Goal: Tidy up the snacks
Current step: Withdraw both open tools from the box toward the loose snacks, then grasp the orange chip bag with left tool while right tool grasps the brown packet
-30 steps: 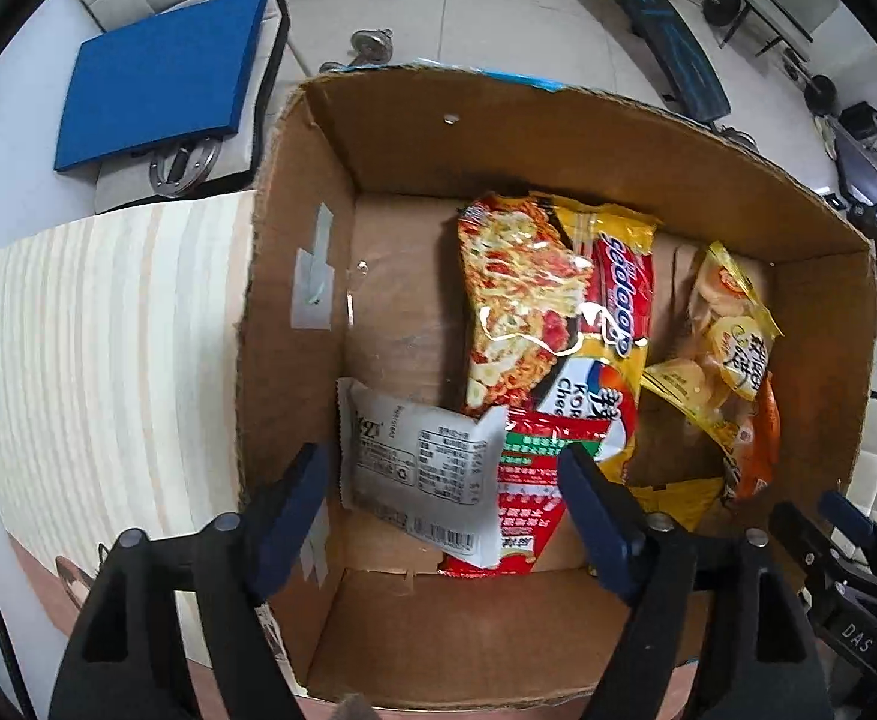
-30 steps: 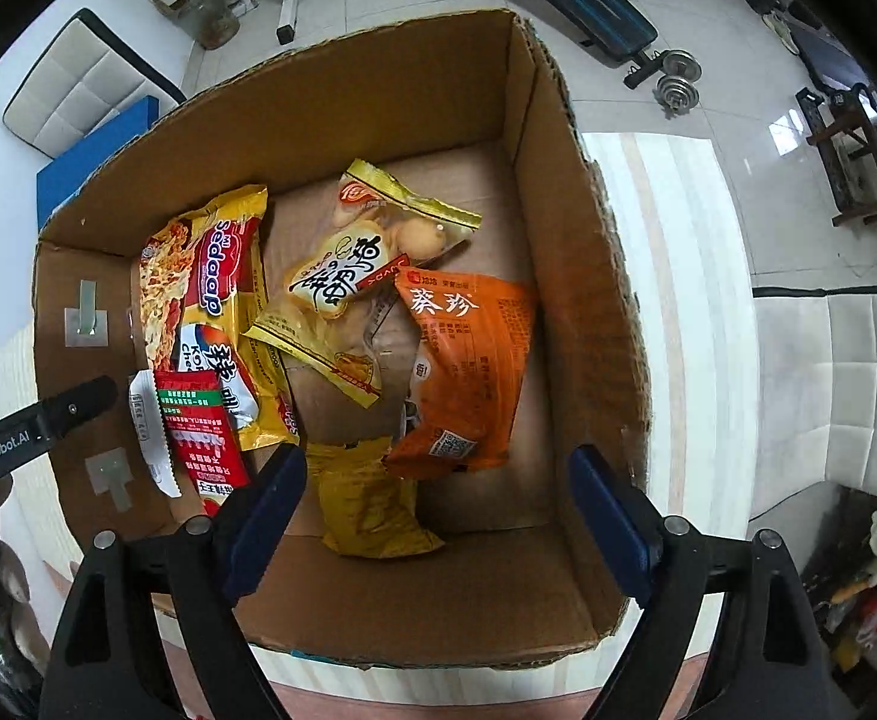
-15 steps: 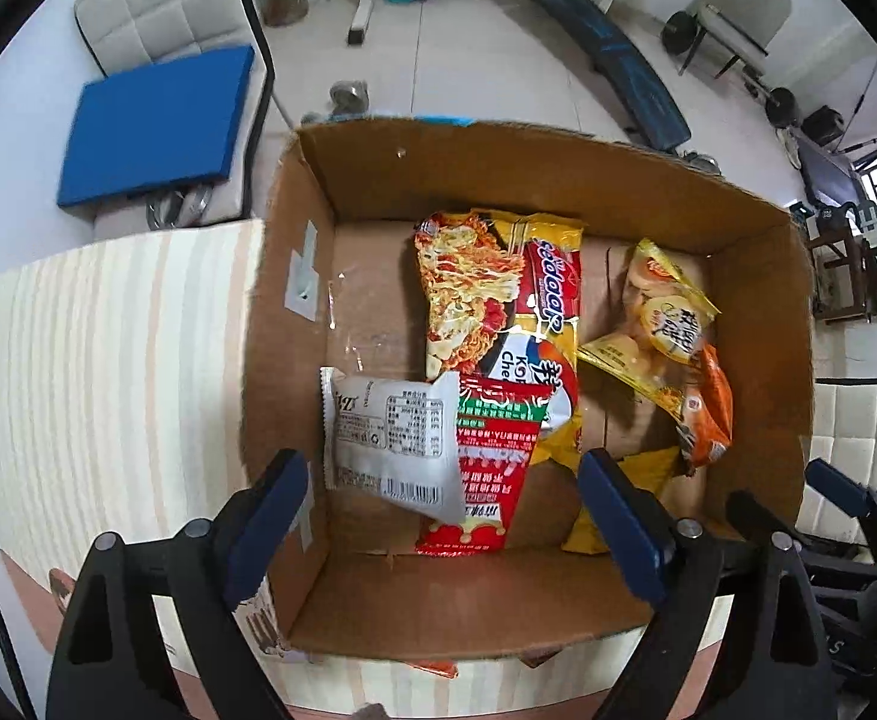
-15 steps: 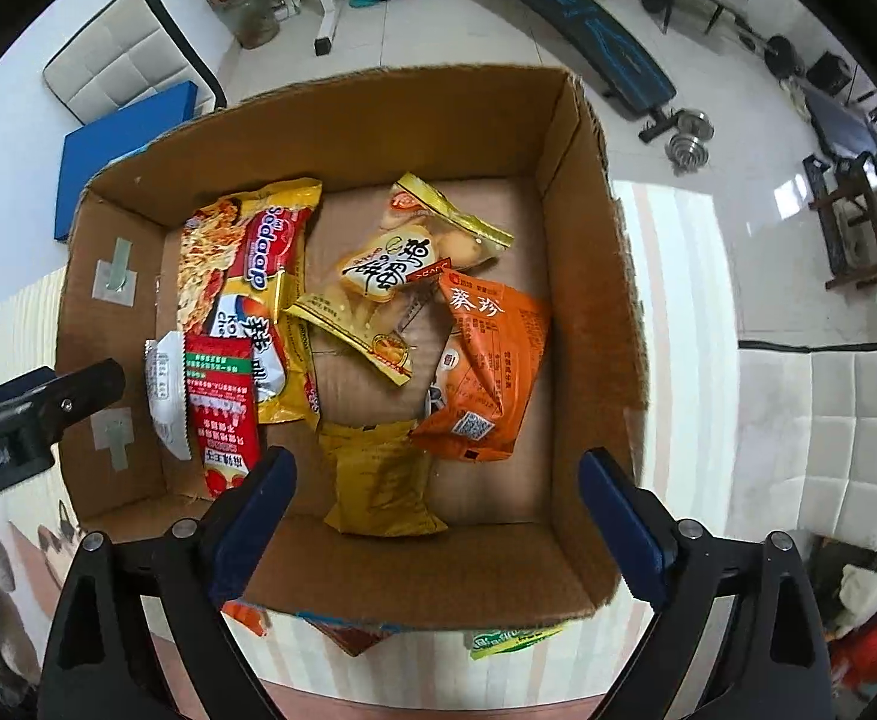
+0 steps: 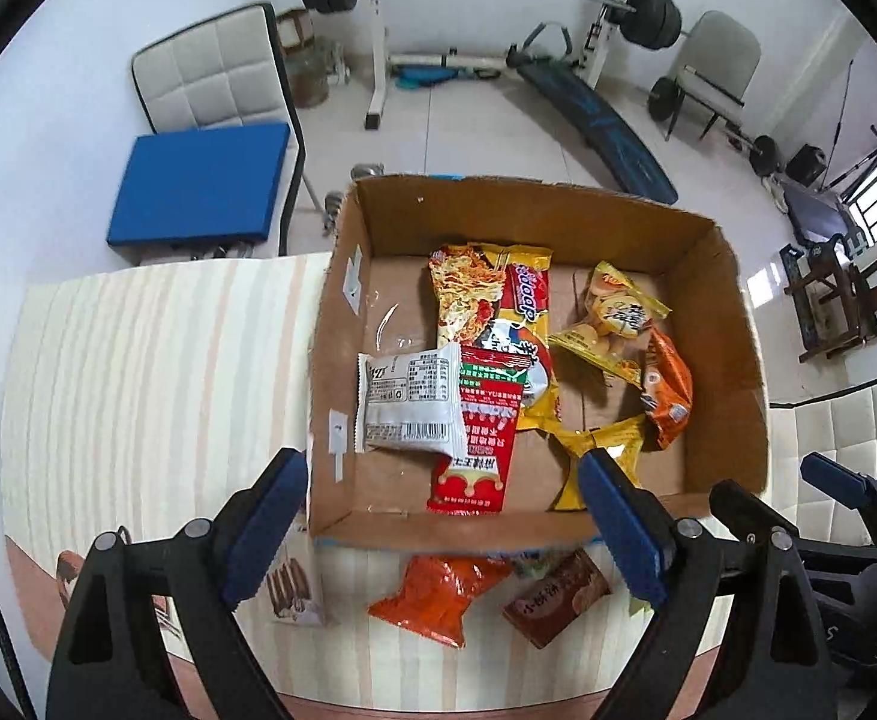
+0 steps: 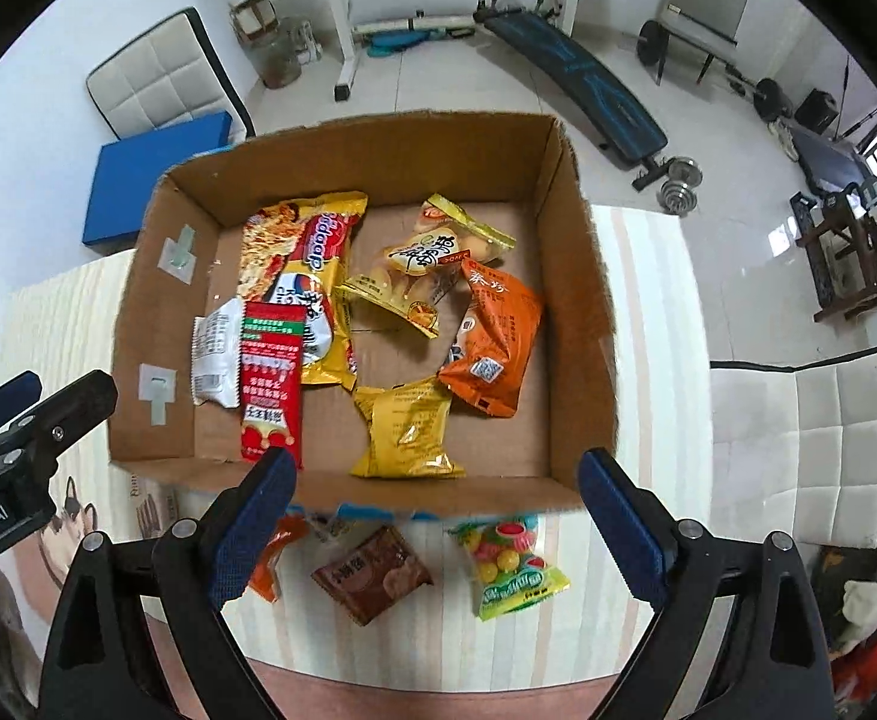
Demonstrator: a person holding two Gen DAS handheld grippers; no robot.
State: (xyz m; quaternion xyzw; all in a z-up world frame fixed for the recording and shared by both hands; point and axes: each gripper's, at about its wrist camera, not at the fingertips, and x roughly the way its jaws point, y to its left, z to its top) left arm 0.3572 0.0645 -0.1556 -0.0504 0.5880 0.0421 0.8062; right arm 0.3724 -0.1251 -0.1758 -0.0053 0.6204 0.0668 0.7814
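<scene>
Both grippers pulled back from the cardboard box [image 6: 582,324], baring loose snacks.
Left gripper [image 5: 444,528] and right gripper [image 6: 432,525] hung released, empty; the brown packet [image 6: 372,582], just before the box on the tabletop [image 5: 138,372], looked light, crinkly, best pinched at its edge.

Snack wrappers in red, yellow and orange fill a plain brown cardboard box [image 6: 582,300].

Inside the box lie a yellow-and-red noodle packet [image 6: 309,276], a red packet [image 6: 270,384] with green trim, a white wrapper [image 5: 408,405] in black print, an orange pouch [image 6: 495,336] and a yellow pouch [image 6: 405,429]. Before the box, on the cream-and-peach striped counter [image 5: 156,372], sit a brown packet [image 6: 372,582] and a green candy bag [image 6: 513,570]. Both claws have blue pads [image 6: 252,522].
</scene>
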